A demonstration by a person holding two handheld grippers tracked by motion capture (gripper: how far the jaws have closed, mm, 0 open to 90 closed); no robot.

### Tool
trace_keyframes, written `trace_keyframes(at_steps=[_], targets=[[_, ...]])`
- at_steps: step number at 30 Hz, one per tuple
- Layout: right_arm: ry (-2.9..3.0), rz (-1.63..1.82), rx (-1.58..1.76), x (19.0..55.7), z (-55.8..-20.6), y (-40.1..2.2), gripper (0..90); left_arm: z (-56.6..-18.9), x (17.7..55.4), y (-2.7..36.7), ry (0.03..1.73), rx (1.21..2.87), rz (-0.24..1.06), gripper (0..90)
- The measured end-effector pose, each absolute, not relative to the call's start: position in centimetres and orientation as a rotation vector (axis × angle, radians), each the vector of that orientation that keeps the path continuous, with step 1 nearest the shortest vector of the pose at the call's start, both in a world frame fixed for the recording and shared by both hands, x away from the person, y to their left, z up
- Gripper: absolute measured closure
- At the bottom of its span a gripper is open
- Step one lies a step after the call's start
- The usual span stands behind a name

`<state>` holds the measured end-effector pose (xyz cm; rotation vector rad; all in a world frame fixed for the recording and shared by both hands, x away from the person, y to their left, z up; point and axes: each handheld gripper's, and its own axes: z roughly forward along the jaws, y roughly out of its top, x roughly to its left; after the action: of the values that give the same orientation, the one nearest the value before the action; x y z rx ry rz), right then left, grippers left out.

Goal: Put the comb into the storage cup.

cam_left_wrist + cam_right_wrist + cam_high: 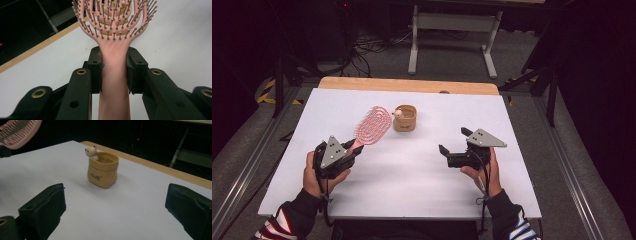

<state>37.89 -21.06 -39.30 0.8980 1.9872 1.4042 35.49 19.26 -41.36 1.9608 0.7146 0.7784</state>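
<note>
Pink brush (113,75) already clamped by the handle in left tongs (352,152), head raised just left of the bear pot (102,169). Right tongs (452,145) gaping, empty, aimed at that pot. Pot untouched on bench (412,190); placing presumably left.

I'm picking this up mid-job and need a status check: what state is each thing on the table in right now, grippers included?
Left gripper: shut on the hairbrush handle.
Pink hairbrush: held by its handle, head pointing toward the pot.
Right gripper: open, nothing between the jaws, facing the pot.
Tan pot: upright on the white board, untouched, small bear figure on its rim.
</note>
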Motion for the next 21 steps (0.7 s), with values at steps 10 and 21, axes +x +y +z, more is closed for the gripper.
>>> trace_keyframes(at_steps=[10, 21], targets=[[2.021, 1.484, 0.861, 38.3, -38.5, -18.8, 3.0, -41.4, 35.8, 17.5, 0.674, 1.966, 0.767, 69.5], [2.111, 1.559, 0.818, 38.6, -38.3, -16.1, 3.6, -41.7, 36.1, 14.6, 0.603, 1.989, 0.747, 69.6]])
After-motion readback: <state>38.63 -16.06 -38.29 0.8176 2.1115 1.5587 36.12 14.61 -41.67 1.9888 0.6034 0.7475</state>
